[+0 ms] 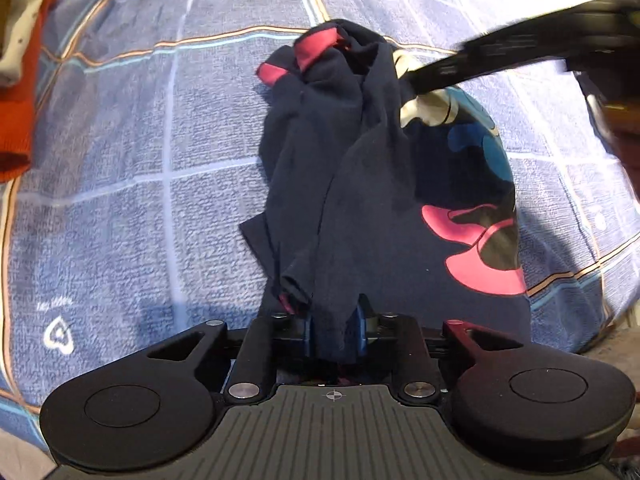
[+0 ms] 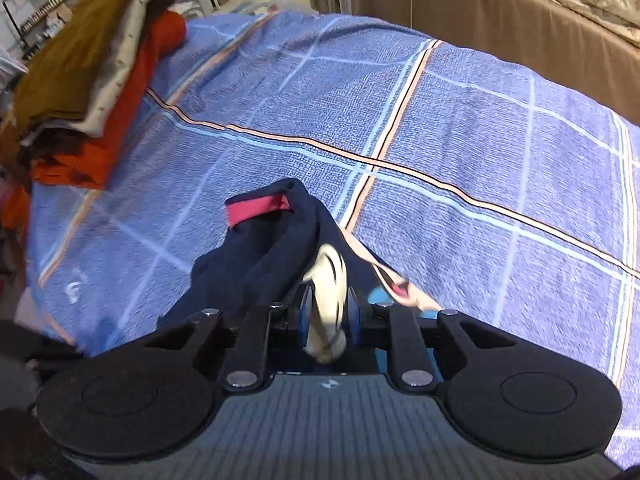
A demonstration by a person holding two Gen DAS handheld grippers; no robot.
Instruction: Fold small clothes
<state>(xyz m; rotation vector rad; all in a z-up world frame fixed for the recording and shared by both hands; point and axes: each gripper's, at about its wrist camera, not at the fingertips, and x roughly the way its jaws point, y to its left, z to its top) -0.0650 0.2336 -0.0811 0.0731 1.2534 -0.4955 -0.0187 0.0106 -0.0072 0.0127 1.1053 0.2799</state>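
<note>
A small navy shirt (image 1: 360, 184) with red trim and a cartoon print lies bunched on a blue checked towel (image 1: 140, 160). My left gripper (image 1: 336, 332) is shut on the shirt's near navy edge. My right gripper (image 1: 412, 76) comes in from the upper right in the left wrist view and grips the shirt's far side. In the right wrist view my right gripper (image 2: 328, 316) is shut on a cream printed fold of the shirt (image 2: 272, 240), with the red-trimmed part hanging ahead of it.
A stack of folded clothes (image 2: 88, 92), brown, cream and orange, sits at the towel's far left; its orange edge shows in the left wrist view (image 1: 20, 92). A brown covered piece of furniture (image 2: 480, 12) stands behind the towel (image 2: 480, 140).
</note>
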